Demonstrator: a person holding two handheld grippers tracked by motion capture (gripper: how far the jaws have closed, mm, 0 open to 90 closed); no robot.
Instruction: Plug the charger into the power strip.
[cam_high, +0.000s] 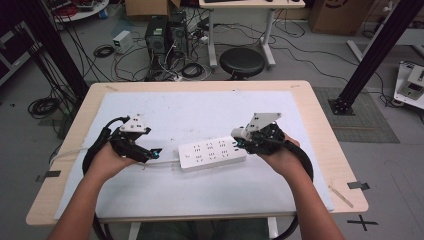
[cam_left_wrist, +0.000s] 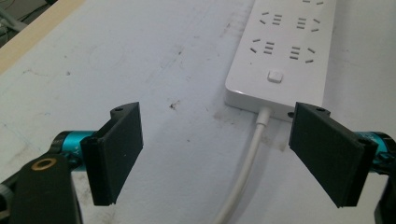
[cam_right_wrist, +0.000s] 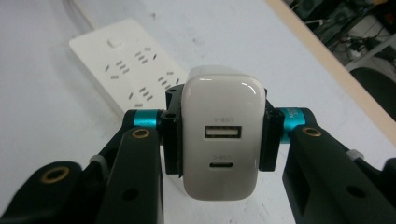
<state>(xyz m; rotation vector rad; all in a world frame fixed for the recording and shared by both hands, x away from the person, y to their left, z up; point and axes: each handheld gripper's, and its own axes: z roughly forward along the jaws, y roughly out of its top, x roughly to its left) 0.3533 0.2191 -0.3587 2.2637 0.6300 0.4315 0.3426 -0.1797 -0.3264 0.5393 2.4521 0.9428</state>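
White power strip (cam_high: 212, 153), one; right gripper (cam_right_wrist: 219, 135) clamps one charger (cam_right_wrist: 223, 140); left gripper (cam_left_wrist: 217, 149) gapes empty.

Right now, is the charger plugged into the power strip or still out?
Out. The right gripper holds the charger clamped above the table, short of the power strip.

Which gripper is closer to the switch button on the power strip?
Left. The left gripper, open, sits just off the button end, around the cord. The right gripper, holding the charger, is at the opposite end.
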